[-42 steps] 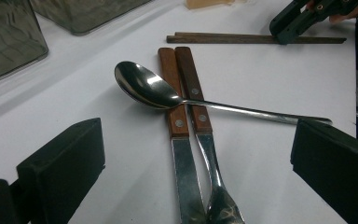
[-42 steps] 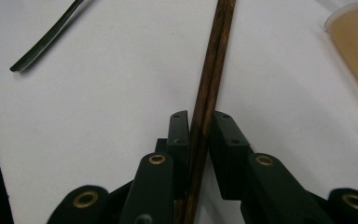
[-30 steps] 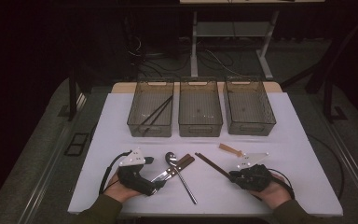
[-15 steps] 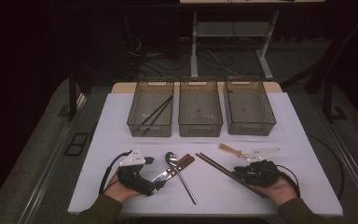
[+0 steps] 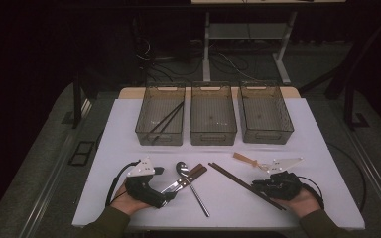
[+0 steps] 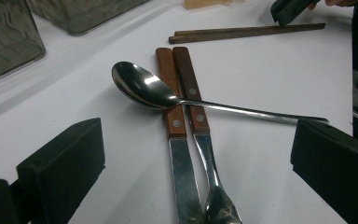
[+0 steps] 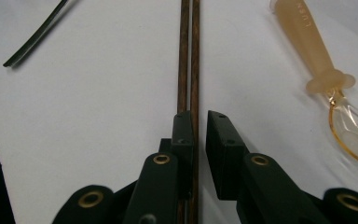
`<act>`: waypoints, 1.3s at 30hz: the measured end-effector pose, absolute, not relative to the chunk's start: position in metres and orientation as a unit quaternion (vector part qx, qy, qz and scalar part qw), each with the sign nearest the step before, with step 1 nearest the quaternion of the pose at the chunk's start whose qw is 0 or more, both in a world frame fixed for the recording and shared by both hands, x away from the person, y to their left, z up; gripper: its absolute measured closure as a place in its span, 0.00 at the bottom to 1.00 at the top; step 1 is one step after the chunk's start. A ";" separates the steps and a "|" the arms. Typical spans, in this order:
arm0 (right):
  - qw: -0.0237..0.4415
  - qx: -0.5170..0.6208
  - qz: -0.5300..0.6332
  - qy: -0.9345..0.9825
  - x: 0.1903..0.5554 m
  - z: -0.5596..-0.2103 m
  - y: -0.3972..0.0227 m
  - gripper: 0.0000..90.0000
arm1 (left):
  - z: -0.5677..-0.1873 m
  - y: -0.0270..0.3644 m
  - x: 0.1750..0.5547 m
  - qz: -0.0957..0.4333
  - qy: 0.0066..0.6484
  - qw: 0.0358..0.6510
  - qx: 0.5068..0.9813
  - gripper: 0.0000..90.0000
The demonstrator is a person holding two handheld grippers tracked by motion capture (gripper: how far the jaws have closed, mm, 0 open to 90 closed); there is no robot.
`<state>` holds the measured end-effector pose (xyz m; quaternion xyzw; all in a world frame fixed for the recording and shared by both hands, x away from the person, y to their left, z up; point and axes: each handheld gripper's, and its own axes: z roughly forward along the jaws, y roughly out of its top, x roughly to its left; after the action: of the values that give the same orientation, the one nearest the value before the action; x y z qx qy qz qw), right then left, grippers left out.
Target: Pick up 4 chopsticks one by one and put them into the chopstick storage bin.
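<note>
Three clear bins line the back of the white bench [image 5: 129, 124]: the left bin [image 5: 160, 115] holds dark chopsticks, the middle bin [image 5: 213, 113] and right bin [image 5: 265, 112] look bare, and dark floor and cables lie beyond. The right gripper [image 7: 199, 122] has its fingers nearly together around the brown chopsticks [image 7: 189, 56] on the bench at front right, having just closed in. The left gripper [image 6: 196, 158] rests wide apart before a spoon [image 6: 142, 87] crossing two wooden-handled utensils [image 6: 182, 100].

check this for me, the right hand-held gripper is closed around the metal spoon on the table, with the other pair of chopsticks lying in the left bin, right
Not quite. The right hand-held gripper is closed around the pair of brown chopsticks, not the metal spoon; the right gripper view shows both sticks running between its jaws. The spoon lies across two wooden-handled utensils near the left hand-held gripper. The other chopsticks do lie in the left bin.
</note>
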<state>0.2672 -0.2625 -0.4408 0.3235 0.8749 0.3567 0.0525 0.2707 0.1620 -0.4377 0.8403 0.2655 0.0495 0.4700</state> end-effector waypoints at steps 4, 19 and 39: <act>0.052 0.322 0.353 0.877 0.268 -0.443 -0.260 0.91 | -0.438 0.162 0.271 0.049 0.265 0.470 0.840 0.02; 0.073 0.315 0.351 0.879 0.272 -0.448 -0.255 0.90 | -0.438 0.162 0.271 0.050 0.266 0.469 0.841 0.02; 0.080 0.317 0.357 0.875 0.272 -0.449 -0.255 0.95 | -0.438 0.162 0.271 0.051 0.266 0.468 0.841 0.02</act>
<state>0.2717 -0.2548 -0.4494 0.3169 0.8751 0.3569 0.0799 0.2711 0.1616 -0.4384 0.8410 0.2663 0.0509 0.4682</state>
